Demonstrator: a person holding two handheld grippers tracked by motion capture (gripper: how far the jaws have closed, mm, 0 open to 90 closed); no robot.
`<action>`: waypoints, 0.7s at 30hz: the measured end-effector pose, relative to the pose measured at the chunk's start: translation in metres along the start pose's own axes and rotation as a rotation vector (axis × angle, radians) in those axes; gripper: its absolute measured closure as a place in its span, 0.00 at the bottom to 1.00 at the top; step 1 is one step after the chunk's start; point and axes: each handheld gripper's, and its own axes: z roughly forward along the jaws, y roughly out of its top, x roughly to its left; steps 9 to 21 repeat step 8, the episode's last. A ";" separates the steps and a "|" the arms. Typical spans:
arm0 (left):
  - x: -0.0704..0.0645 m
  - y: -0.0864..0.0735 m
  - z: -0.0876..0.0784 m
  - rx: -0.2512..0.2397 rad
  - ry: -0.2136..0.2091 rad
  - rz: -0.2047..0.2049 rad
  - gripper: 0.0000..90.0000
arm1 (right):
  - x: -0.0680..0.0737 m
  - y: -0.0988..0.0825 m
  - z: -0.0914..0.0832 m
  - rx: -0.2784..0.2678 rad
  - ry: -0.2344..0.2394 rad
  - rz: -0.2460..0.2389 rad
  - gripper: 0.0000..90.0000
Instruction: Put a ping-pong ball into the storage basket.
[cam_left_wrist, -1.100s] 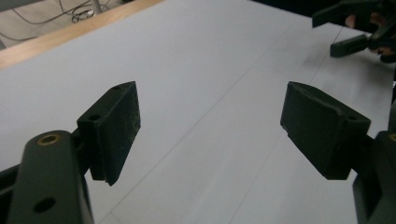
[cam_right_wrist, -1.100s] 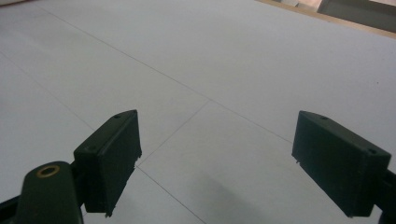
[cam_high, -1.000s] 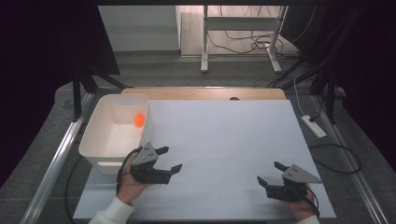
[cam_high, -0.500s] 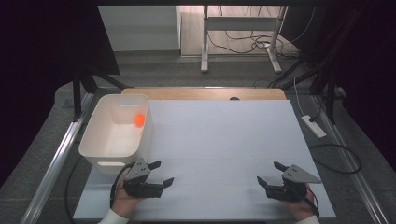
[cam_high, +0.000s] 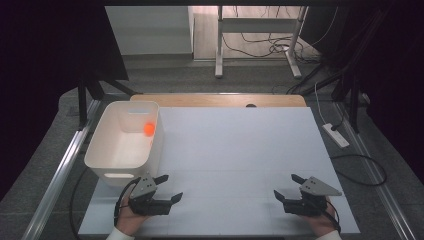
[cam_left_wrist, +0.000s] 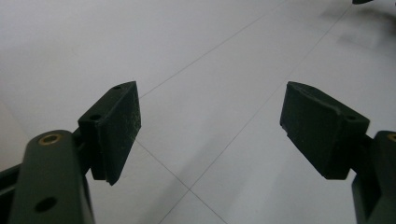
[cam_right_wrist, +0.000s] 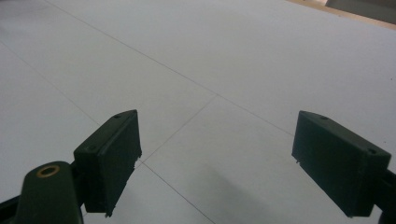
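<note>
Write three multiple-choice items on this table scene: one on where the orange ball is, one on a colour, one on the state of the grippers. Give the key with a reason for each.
1. Where is the orange ball?
A. Inside the white bin
B. On the white board, beside the bin
C. Between the left gripper's jaws

2. What colour is the bin?
A. Blue
B. White
C. Black

3. How do the left gripper and the right gripper stand?
A. Both shut on the ball
B. Left shut, right open
C. Both open, nothing between the jaws

Key: 1 A, the ball lies in the bin's far corner in the high view. 2 B, its walls and rim are white. 3 C, each gripper view shows its jaws apart over bare board.
</note>
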 end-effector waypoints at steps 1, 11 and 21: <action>0.000 0.000 0.000 -0.001 0.002 0.000 0.23 | 0.000 0.000 0.000 0.000 0.001 0.000 0.17; -0.001 0.000 0.002 0.000 -0.002 0.004 0.23 | 0.000 -0.001 -0.001 0.007 0.014 -0.006 0.17; -0.001 0.000 0.002 0.000 -0.002 0.004 0.23 | 0.000 -0.001 -0.001 0.007 0.014 -0.006 0.17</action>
